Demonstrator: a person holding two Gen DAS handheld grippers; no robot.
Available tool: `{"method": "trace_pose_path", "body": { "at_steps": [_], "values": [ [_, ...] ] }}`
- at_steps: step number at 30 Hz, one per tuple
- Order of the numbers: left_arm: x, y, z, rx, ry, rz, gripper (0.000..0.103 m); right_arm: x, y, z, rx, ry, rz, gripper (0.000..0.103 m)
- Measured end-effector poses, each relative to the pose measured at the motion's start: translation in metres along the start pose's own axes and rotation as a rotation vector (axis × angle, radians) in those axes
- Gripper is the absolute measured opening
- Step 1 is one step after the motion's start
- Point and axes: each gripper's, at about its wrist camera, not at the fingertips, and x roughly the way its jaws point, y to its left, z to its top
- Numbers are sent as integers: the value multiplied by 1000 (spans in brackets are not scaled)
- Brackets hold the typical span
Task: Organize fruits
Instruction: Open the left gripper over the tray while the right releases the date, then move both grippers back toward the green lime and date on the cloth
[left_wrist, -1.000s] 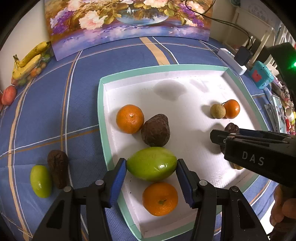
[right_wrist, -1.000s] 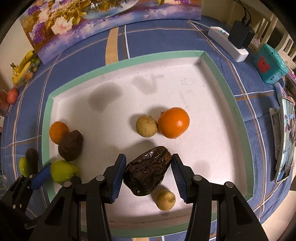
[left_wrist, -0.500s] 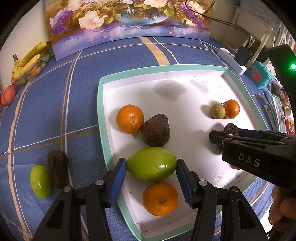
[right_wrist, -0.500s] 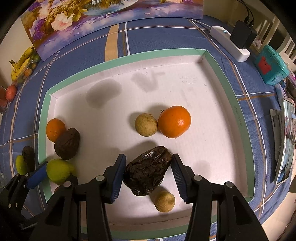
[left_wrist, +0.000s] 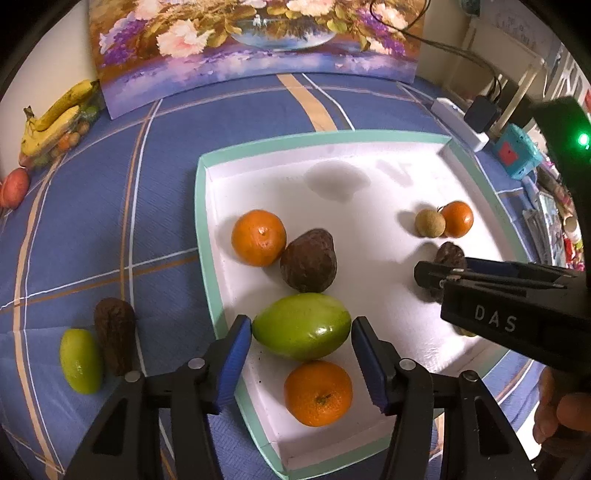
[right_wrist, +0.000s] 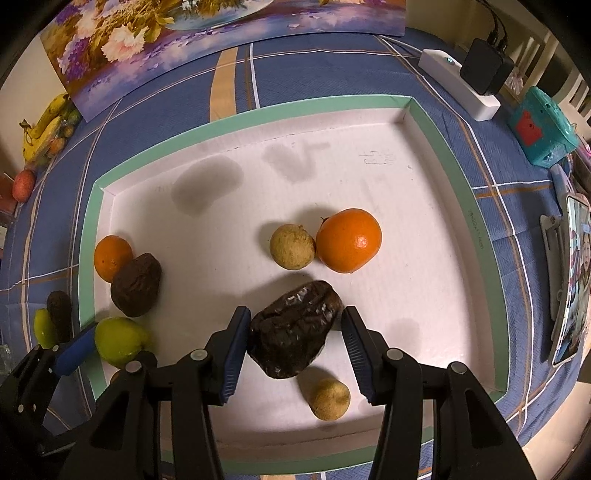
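Note:
A white tray with a green rim lies on the blue cloth. Inside it, a green fruit rests between the blue pads of my left gripper, whose jaws are opening with the pads just off its skin. Around it lie two oranges and a brown fruit. My right gripper is shut on a dark wrinkled fruit low over the tray floor. An orange and two tan round fruits lie near it.
Outside the tray's left rim lie a small green fruit and a dark fruit. Bananas, a red fruit and a flower painting line the far side. A power strip, teal gadget and phone stand right.
My left gripper's pads have parted slightly from the green fruit, which stays in place. The right gripper and its dark fruit have not moved.

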Motion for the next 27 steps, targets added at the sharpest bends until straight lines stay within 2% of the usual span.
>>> {"method": "trace_pose_path", "body": {
  "at_steps": [5,13,27],
  "values": [
    [-13,5,1,-16,-25,-18,63,-10,0,2,-4,-23,-1,53],
    [-43,24,4,-63,-92,-35,63,-41,-2,6,-4,-115,-1,53],
    [-74,125,-1,-374,-169,-20,63,-55,8,-1,-23,-171,3,52]
  ]
}}
